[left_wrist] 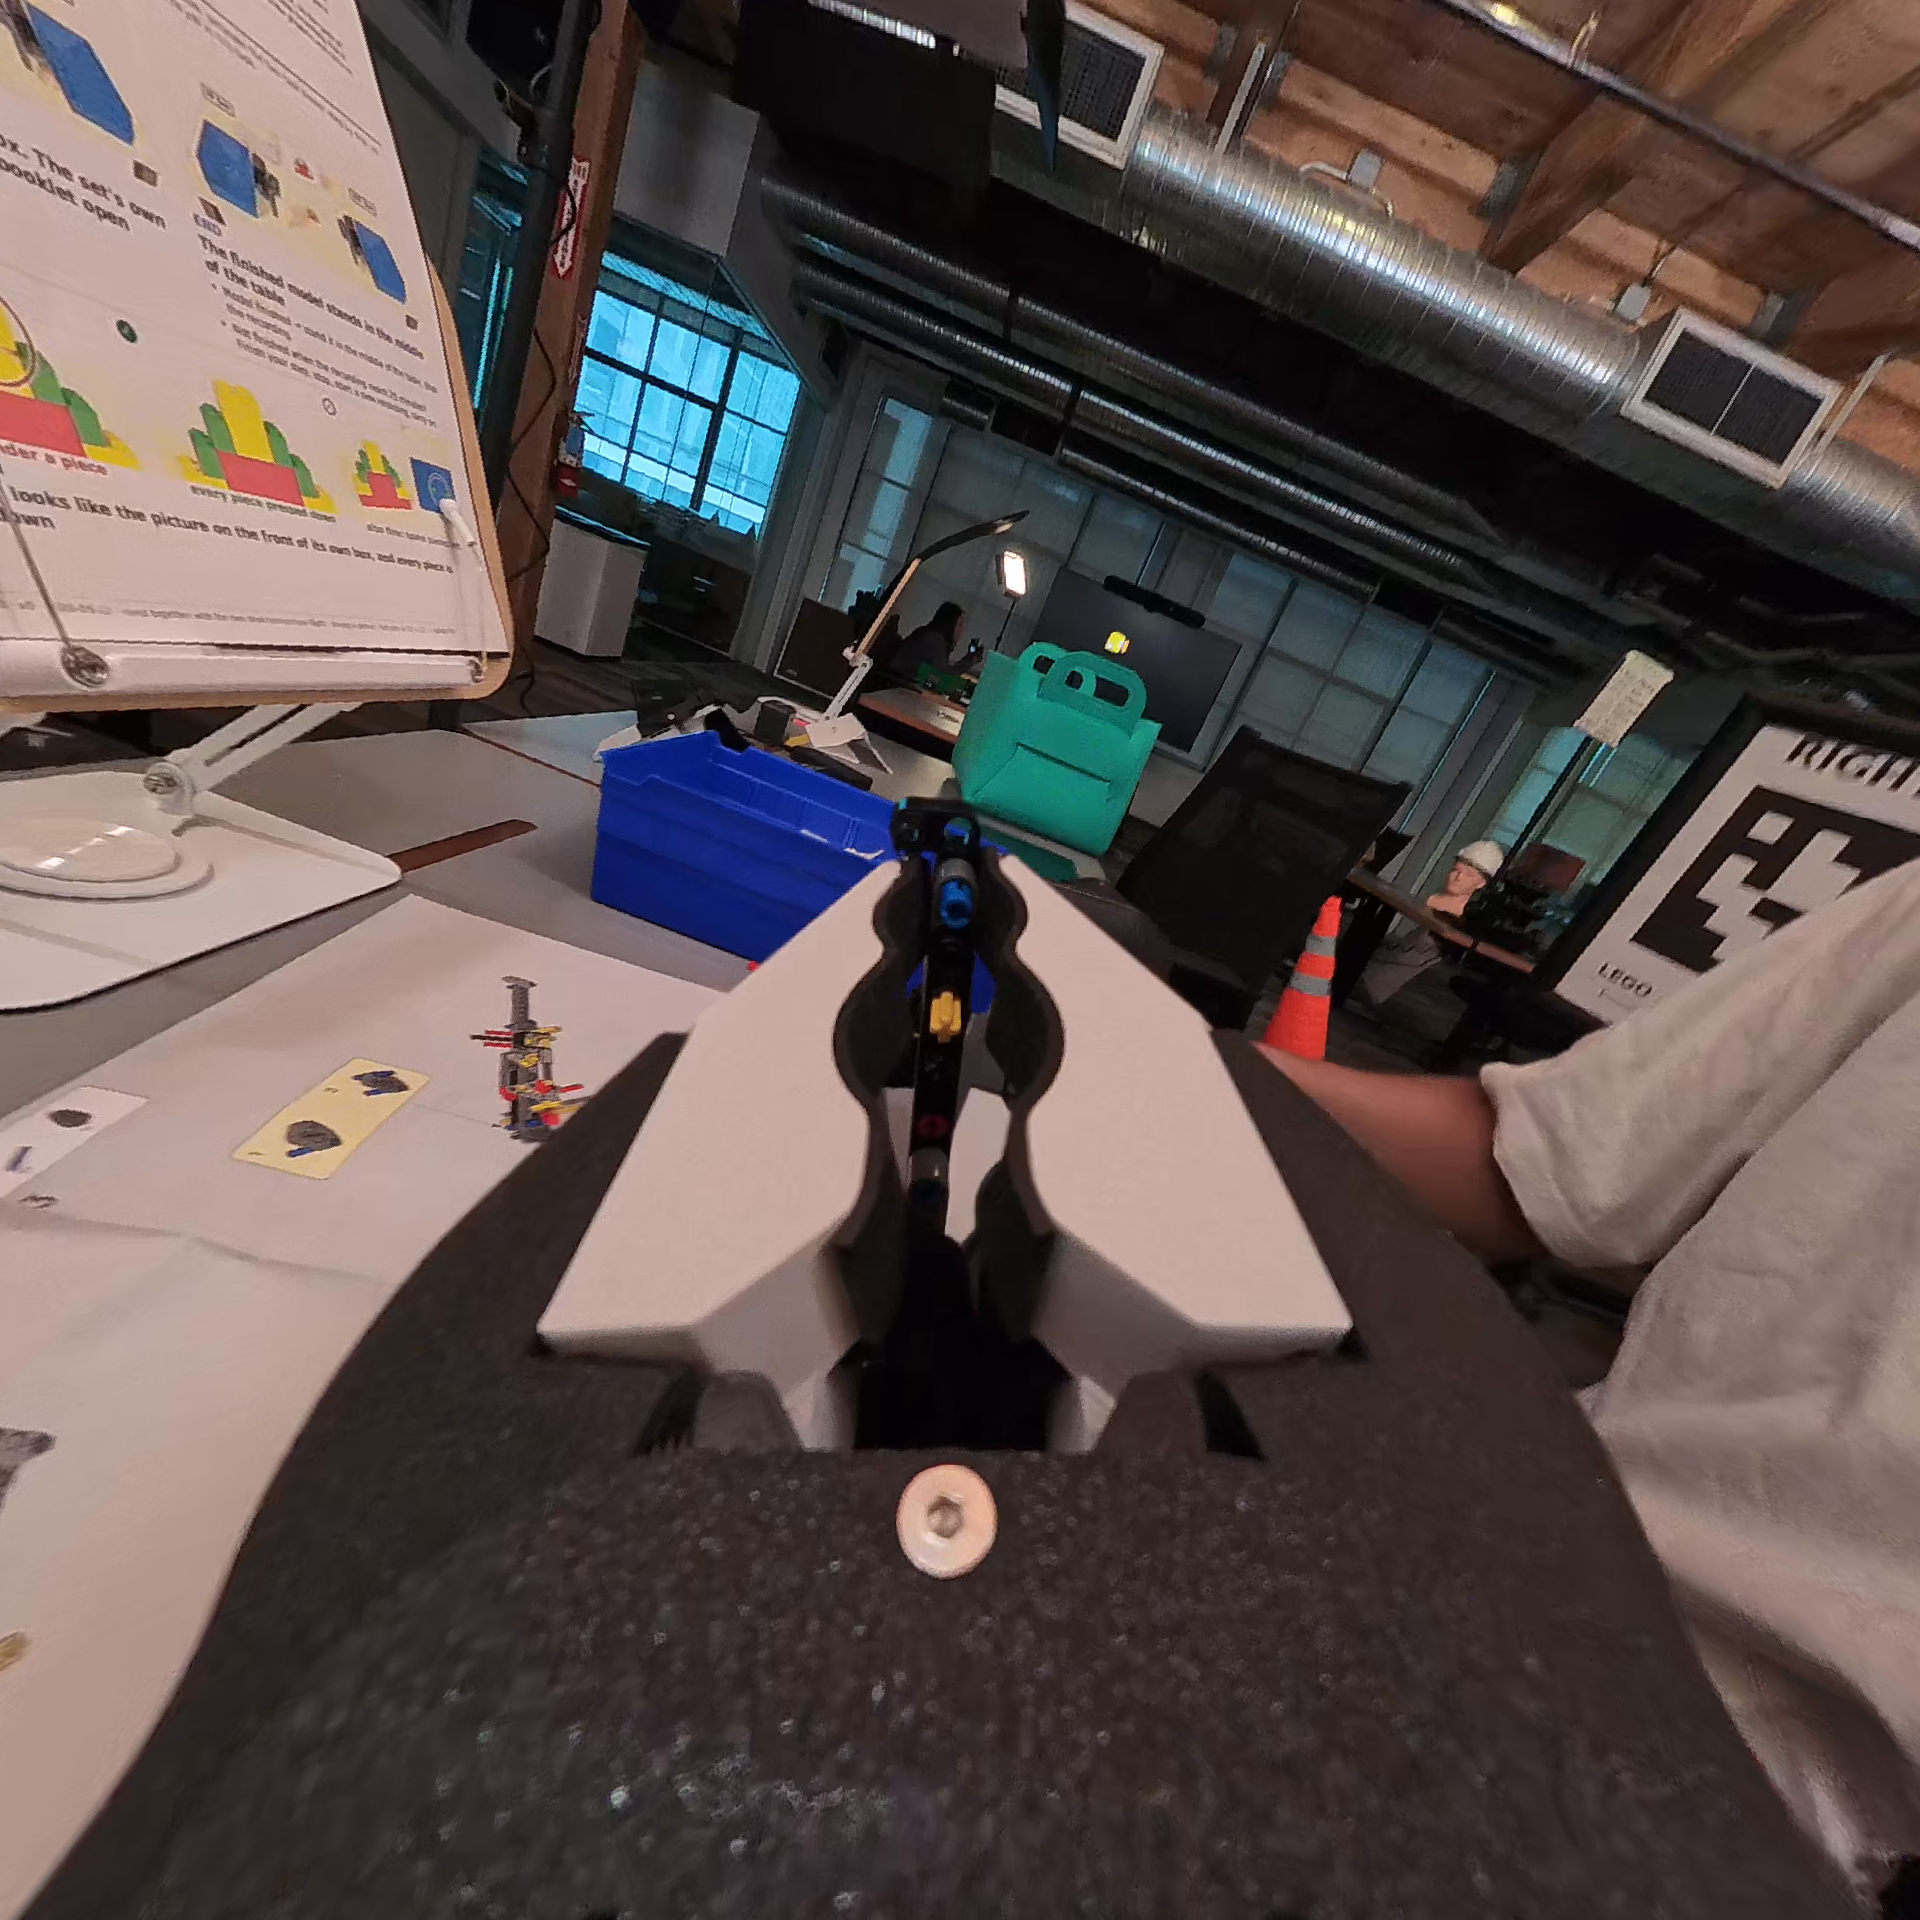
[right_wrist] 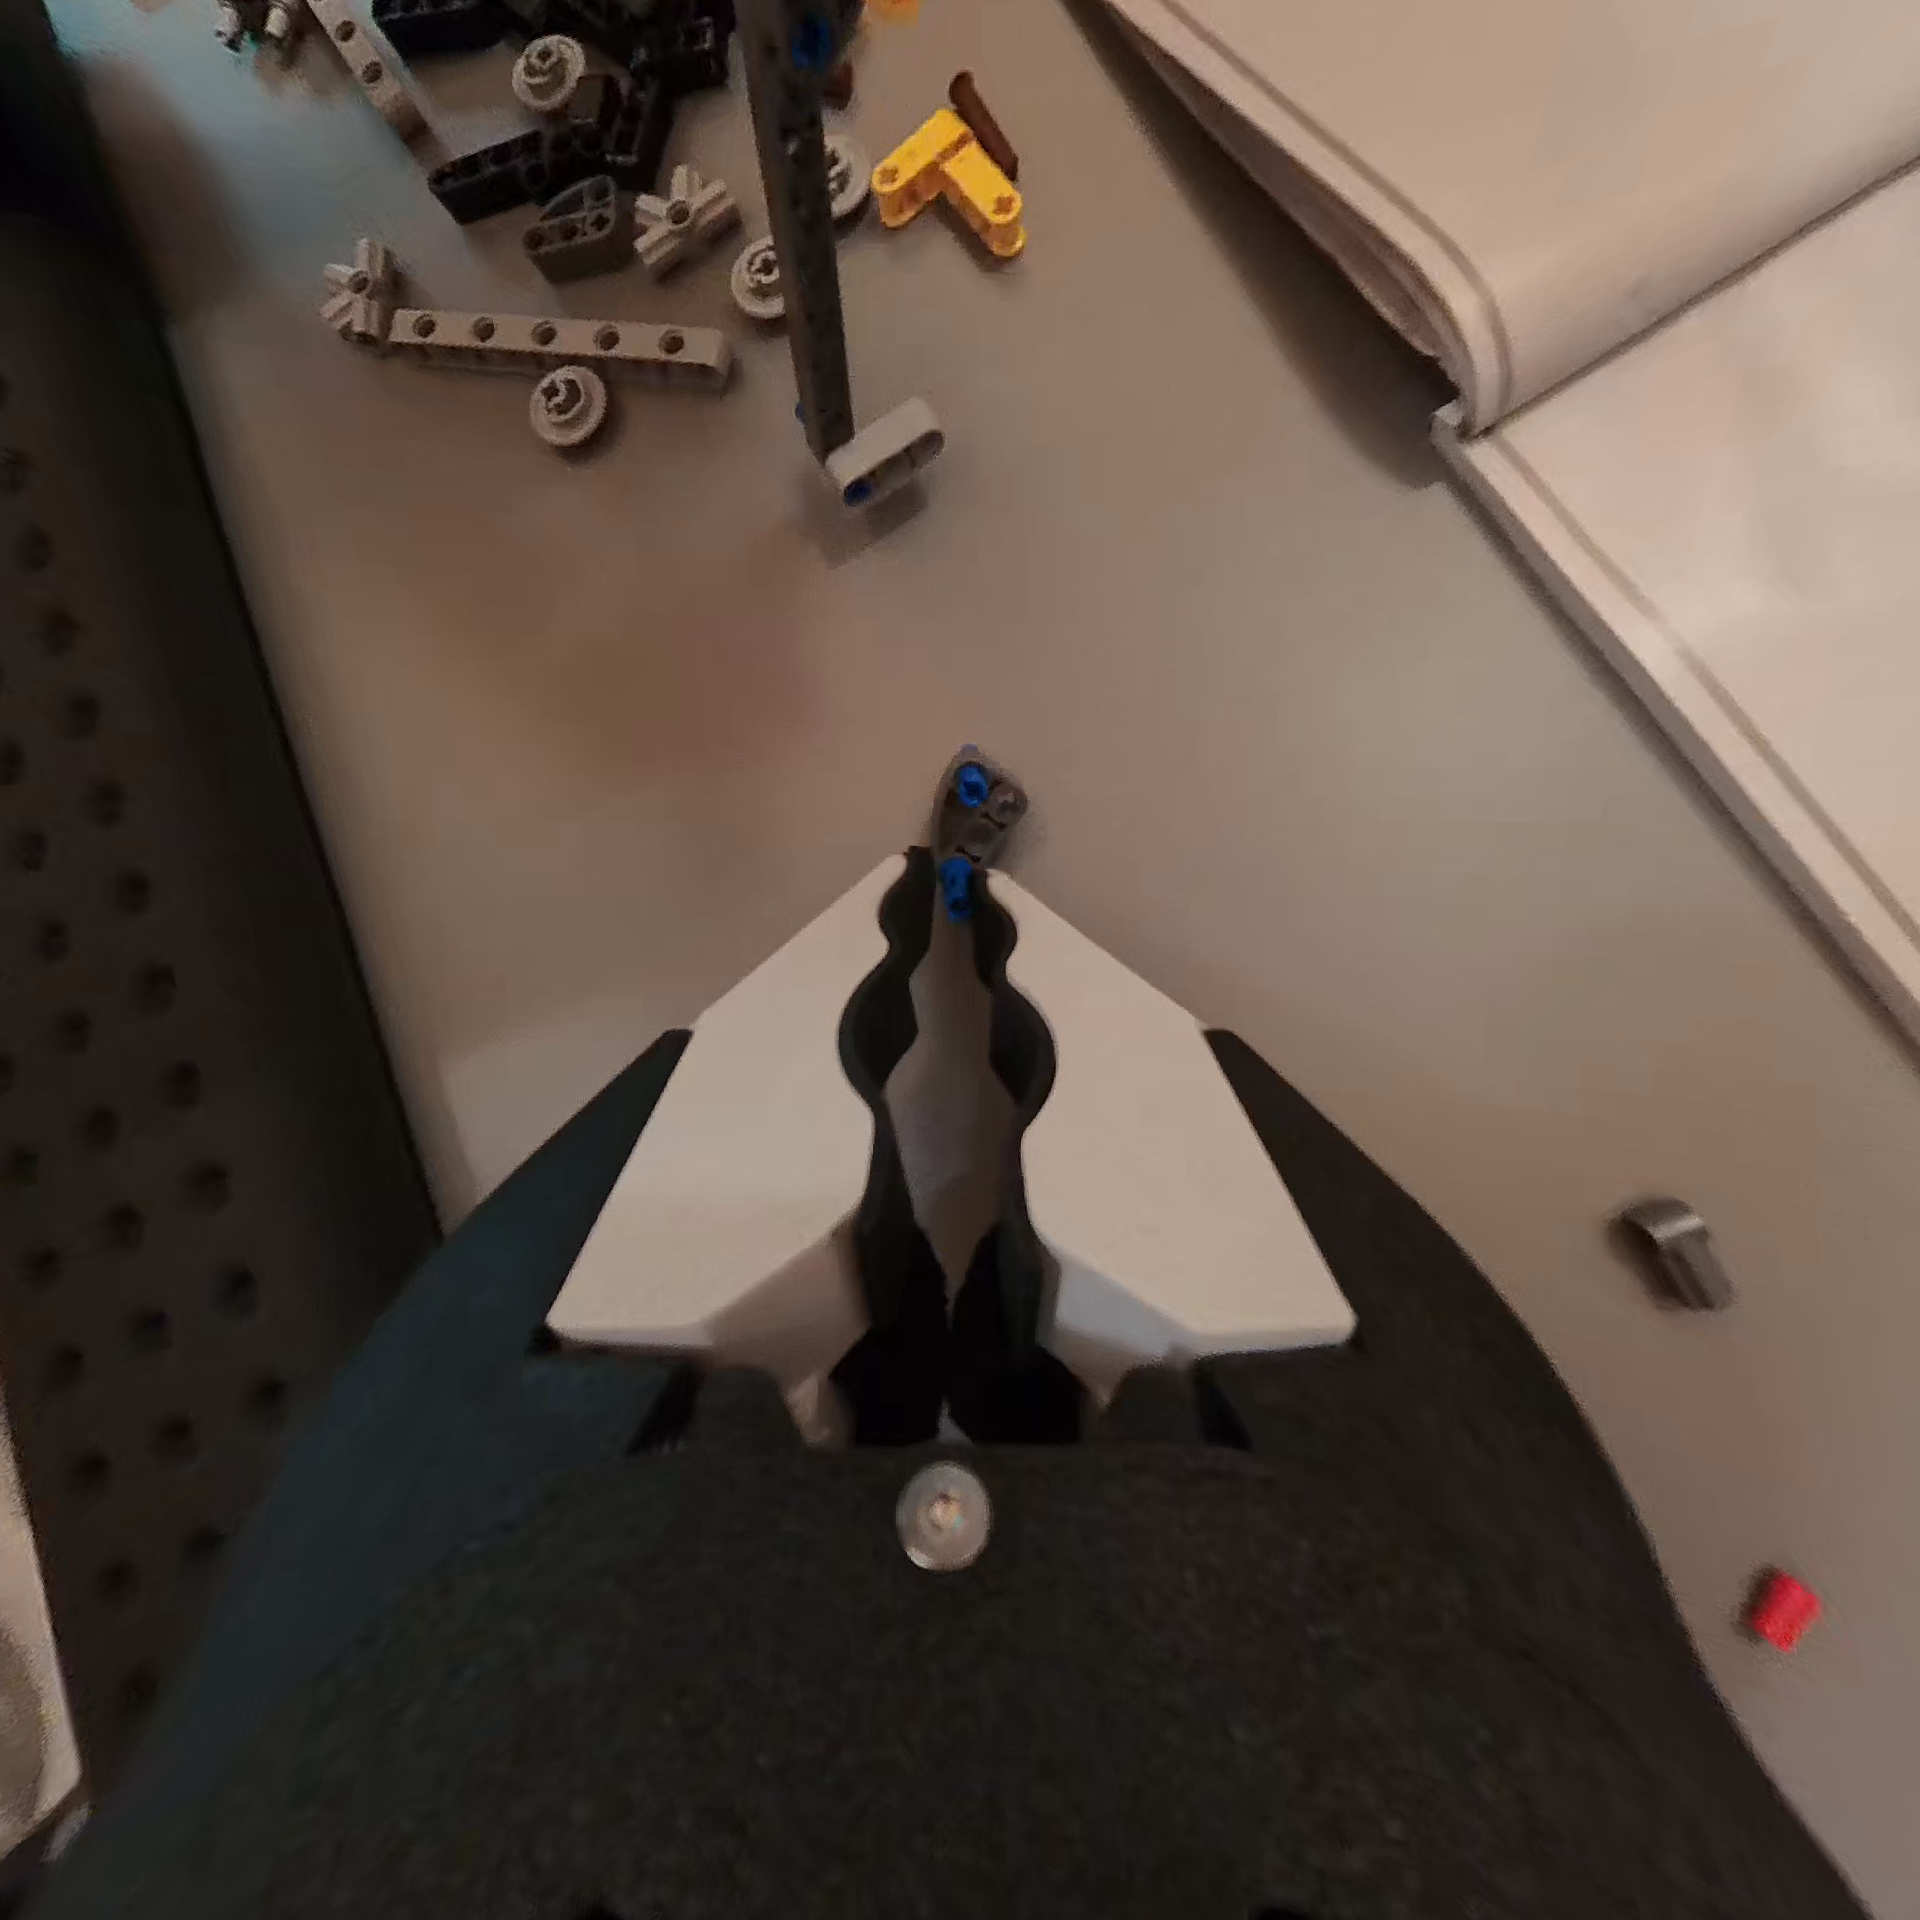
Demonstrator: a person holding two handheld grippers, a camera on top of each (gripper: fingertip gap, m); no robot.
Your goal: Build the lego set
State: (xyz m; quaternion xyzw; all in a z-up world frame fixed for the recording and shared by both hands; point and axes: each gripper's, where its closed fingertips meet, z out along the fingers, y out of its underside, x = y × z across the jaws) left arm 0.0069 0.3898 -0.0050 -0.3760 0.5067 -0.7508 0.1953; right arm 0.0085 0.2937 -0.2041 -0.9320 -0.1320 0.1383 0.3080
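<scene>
In the left wrist view my left gripper (left_wrist: 951,878) is shut on a thin black Technic beam assembly (left_wrist: 940,997) with a blue pin, a yellow pin and a red axle end. The assembly stands between the jaws, held above the table. In the right wrist view my right gripper (right_wrist: 951,868) is shut on a small dark grey connector with blue pins (right_wrist: 979,816), just above the grey table (right_wrist: 1195,727). Ahead, a long dark beam with a light grey end piece (right_wrist: 883,447) reaches in from the top. Loose pieces lie beyond: a grey beam (right_wrist: 551,338), a yellow angle piece (right_wrist: 951,182) and black parts (right_wrist: 582,125).
An open booklet (right_wrist: 1558,260) lies at the right, and its pages also show in the left wrist view (left_wrist: 312,1112). A small grey part (right_wrist: 1673,1262) and a red part (right_wrist: 1782,1610) lie apart. A perforated dark surface (right_wrist: 104,935) is at the left. An instruction board (left_wrist: 229,343), a blue bin (left_wrist: 727,852) and a person's sleeve (left_wrist: 1714,1143) are nearby. There is about 20 centimetres between the tips of the two grippers. Between my right fingertips and the yellow angle piece (right_wrist: 951,182) there is roughly 15 centimetres.
</scene>
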